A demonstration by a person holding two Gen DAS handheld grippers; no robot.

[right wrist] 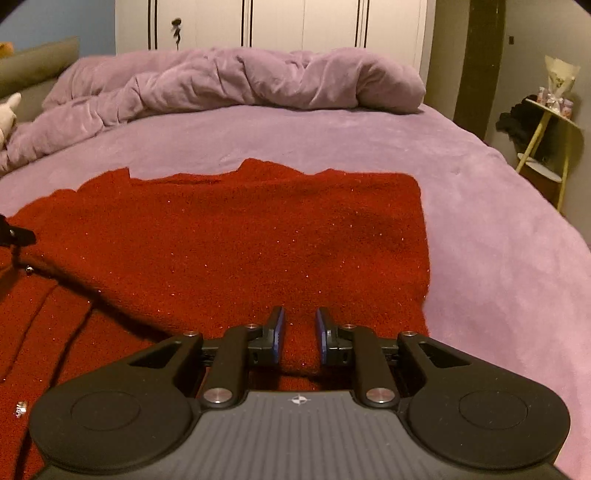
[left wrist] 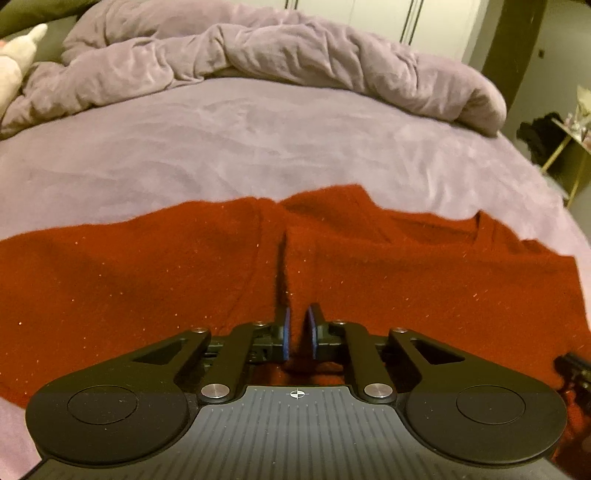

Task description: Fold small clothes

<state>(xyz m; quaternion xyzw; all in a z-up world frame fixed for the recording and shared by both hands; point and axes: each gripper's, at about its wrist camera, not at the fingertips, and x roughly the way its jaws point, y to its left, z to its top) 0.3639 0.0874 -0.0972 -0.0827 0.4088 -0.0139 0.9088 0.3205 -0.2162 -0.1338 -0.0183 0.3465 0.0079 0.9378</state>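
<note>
A red knitted garment [left wrist: 147, 280] with glitter threads lies spread on the purple bed sheet [left wrist: 240, 147]. It also shows in the right wrist view [right wrist: 240, 240]. My left gripper [left wrist: 298, 334] hovers low over the garment's middle, jaws a small gap apart, nothing between them. My right gripper [right wrist: 299, 334] hovers over the garment's right part, near its right edge, jaws open and empty. The tip of the other gripper shows at the right edge of the left view [left wrist: 574, 365] and the left edge of the right view [right wrist: 16, 236].
A crumpled purple duvet [right wrist: 236, 81] lies across the far side of the bed. A white wardrobe [right wrist: 273, 26] stands behind. A small yellow-legged side table [right wrist: 550, 125] with items stands right of the bed. A pale soft toy [left wrist: 14, 59] lies at far left.
</note>
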